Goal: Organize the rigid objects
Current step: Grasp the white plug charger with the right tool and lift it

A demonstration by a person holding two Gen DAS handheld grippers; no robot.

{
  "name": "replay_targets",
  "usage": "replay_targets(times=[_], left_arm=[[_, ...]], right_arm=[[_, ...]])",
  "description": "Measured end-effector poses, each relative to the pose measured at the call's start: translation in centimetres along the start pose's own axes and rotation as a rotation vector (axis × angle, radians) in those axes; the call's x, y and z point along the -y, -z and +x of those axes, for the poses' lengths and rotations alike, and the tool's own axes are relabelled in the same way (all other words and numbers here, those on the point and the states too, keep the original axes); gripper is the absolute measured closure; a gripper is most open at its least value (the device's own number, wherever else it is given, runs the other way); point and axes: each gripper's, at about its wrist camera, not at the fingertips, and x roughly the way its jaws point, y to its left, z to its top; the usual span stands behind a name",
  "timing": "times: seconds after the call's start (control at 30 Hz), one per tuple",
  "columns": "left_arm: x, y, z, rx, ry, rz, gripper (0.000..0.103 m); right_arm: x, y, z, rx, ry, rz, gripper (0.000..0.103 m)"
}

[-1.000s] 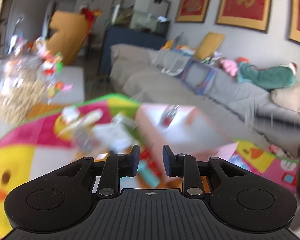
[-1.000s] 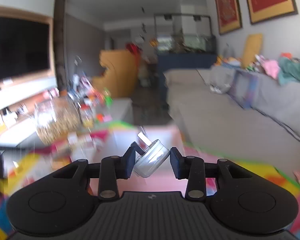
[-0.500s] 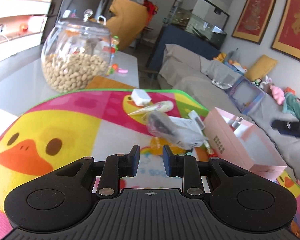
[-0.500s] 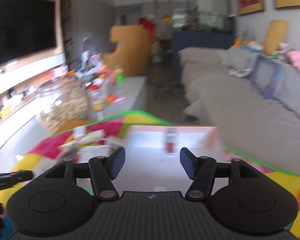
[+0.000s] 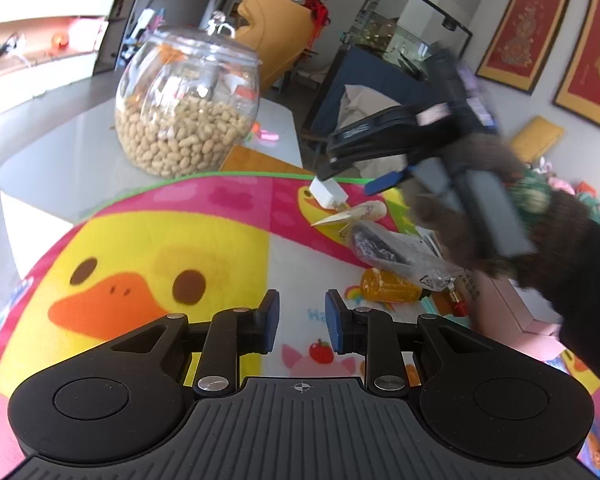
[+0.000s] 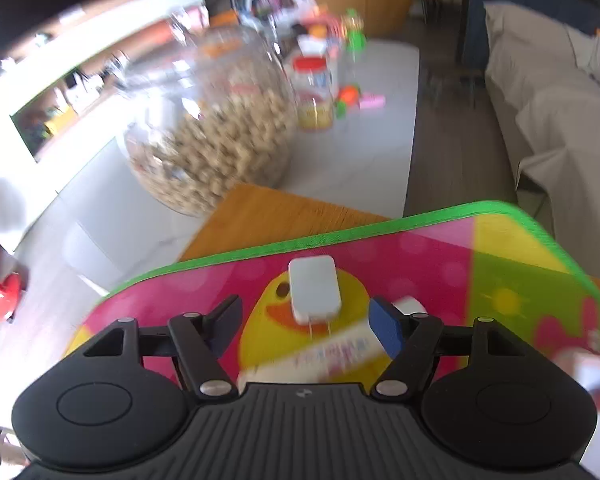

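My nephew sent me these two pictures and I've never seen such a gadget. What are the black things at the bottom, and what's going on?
Each black thing is a hand-held two-finger gripper with a camera looking along its fingers. One picture is from the left gripper, the other from the right gripper. Both are open and hold nothing. The left view also shows the gloved hand carrying the right gripper. Below lies a duck-print mat with a white charger, a tube, a plastic bag and an orange bottle. Behind it stands a jar of peanuts. The right gripper hovers over the charger.
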Motion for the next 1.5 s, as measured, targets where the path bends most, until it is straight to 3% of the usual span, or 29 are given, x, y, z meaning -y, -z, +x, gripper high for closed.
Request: replay_targets(times=[0.07, 0.1, 0.2, 0.4, 0.47, 0.53, 0.7, 0.83, 1.03, 1.17, 1.27, 1.37, 1.43, 1.5], left_arm=[[-0.3, 0.2, 0.2, -0.009, 0.013, -0.01, 0.075], [-0.5, 0.3, 0.2, -0.012, 0.019, -0.013, 0.075], [-0.8, 0.5, 0.4, -0.013, 0.033, -0.027, 0.075], [-0.1, 0.8, 1.0, -0.029, 0.035, -0.032, 0.075], [0.5, 1.0, 0.9, -0.04, 0.036, -0.014, 0.075], [1.1, 1.2, 0.6, -0.045, 0.043, 0.007, 0.075], [3.7, 1.8, 0.7, -0.089, 0.081, 0.076, 0.075], [7.7, 2.3, 1.2, -0.127, 0.154, 0.195, 0.075], [15.3, 2.6, 2.3, -0.094, 0.255, 0.513, 0.075], [18.0, 3.3, 5.5, -0.104, 0.17, 0.684, 0.074], [17.4, 3.2, 7.4, -0.177, 0.14, 0.666, 0.074], [15.9, 3.0, 6.8, -0.24, 0.163, 0.592, 0.075], [15.2, 3.2, 5.7, -0.262, 0.164, 0.596, 0.075], [15.4, 3.9, 4.4, -0.277, 0.158, 0.629, 0.073]], right_arm=[[0.1, -0.4, 2.3, -0.061, -0.001, -0.002, 0.035], [0.1, -0.4, 3.0, -0.087, -0.003, -0.018, 0.051], [-0.8, 0.4, 2.1, -0.1, -0.016, -0.111, 0.07], [-1.6, 5.0, -2.7, -0.155, -0.18, -0.162, 0.071], [-1.8, 6.5, -5.7, -0.122, -0.225, -0.168, 0.071], [-1.4, 7.6, -9.6, -0.034, -0.263, -0.176, 0.071], [1.6, 13.1, -18.7, 0.174, -0.201, -0.187, 0.071], [4.8, 19.0, -22.6, 0.248, -0.113, -0.154, 0.071], [9.7, 25.6, -23.3, 0.3, -0.06, -0.008, 0.071], [11.7, 28.3, -22.7, 0.371, -0.025, 0.046, 0.071], [12.2, 29.8, -22.4, 0.361, -0.032, 0.063, 0.071], [12.4, 31.6, -22.3, 0.339, -0.036, 0.051, 0.07], [12.3, 32.6, -22.4, 0.326, -0.042, 0.044, 0.055], [12.3, 33.3, -22.3, 0.317, -0.038, 0.053, 0.053]])
